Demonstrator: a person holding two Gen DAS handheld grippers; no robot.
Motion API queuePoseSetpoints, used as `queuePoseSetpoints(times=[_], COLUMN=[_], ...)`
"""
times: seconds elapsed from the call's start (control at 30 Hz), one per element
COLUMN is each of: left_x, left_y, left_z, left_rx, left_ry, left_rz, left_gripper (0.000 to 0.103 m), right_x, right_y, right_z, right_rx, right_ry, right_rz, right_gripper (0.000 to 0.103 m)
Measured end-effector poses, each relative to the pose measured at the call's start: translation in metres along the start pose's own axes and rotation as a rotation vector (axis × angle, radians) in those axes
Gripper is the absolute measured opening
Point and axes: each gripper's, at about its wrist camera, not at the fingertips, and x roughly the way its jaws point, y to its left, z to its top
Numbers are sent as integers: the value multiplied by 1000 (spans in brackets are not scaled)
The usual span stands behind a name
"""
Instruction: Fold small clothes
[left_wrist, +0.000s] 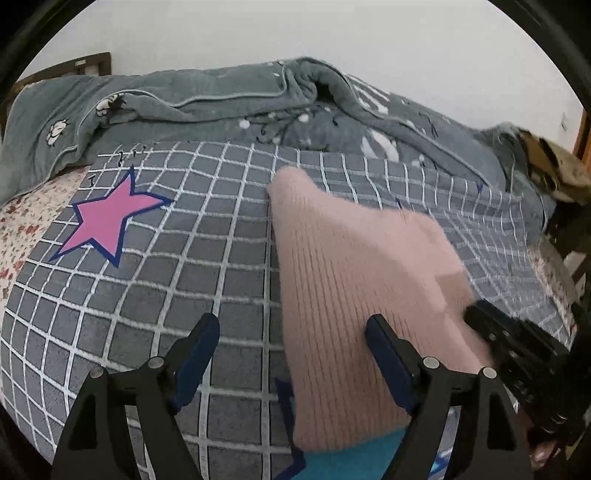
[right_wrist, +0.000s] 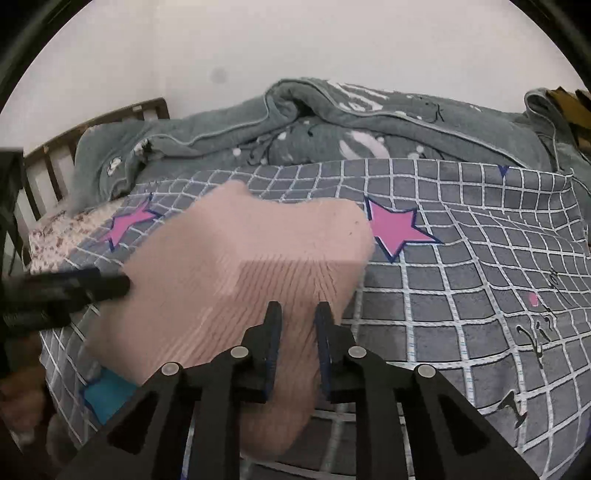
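A pink ribbed knit garment (left_wrist: 354, 266) lies on the grey checked bedspread (left_wrist: 184, 258), with part of it lifted and blurred. My left gripper (left_wrist: 291, 332) hovers open over the garment's left edge; its pads touch nothing. In the right wrist view my right gripper (right_wrist: 298, 314) is shut on a pinch of the pink garment (right_wrist: 229, 266) near its right side. The left gripper (right_wrist: 122, 286) reaches in from the left of that view, at the garment's far edge. A turquoise cloth (right_wrist: 107, 395) peeks out from under the garment's near end.
A bunched grey-green blanket (left_wrist: 221, 99) lies along the back of the bed by the white wall. A floral sheet (left_wrist: 22, 229) and a wooden bed frame (right_wrist: 55, 155) are at the left. Pink stars (right_wrist: 399, 227) mark the bedspread. A camouflage-patterned item (left_wrist: 554, 166) lies far right.
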Motion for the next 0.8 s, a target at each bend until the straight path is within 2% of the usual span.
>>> queuePoseSetpoints(times=[0.03, 0.13, 0.17, 0.33, 0.47, 0.57, 0.7, 0.8], left_x=[0, 8, 12, 33, 46, 58, 79, 83], left_y=[-1, -3, -4, -12, -13, -13, -12, -11], left_z=[3, 16, 21, 41, 51, 55, 52, 50], left_rx=[-2, -3, -1, 40, 49, 66, 98, 109], left_ry=[-10, -22, -22, -31, -32, -18, 32, 37], left_rz=[3, -5, -10, 5, 25, 62, 114, 115], left_gripper=[80, 80, 80, 80, 80, 80, 83, 85], right_x=[-4, -11, -11, 7, 37, 60, 72, 74], right_y=[-3, -10, -11, -9, -11, -13, -18, -15], right_z=[4, 19, 26, 43, 48, 45, 41, 44], right_rx=[14, 40, 45, 41, 27, 22, 33, 4], right_ry=[-9, -55, -67, -68, -10, 41, 71, 84], right_rz=[1, 21, 36, 58, 54, -11, -25, -33], right_gripper=[19, 33, 33, 33, 33, 33, 33, 33])
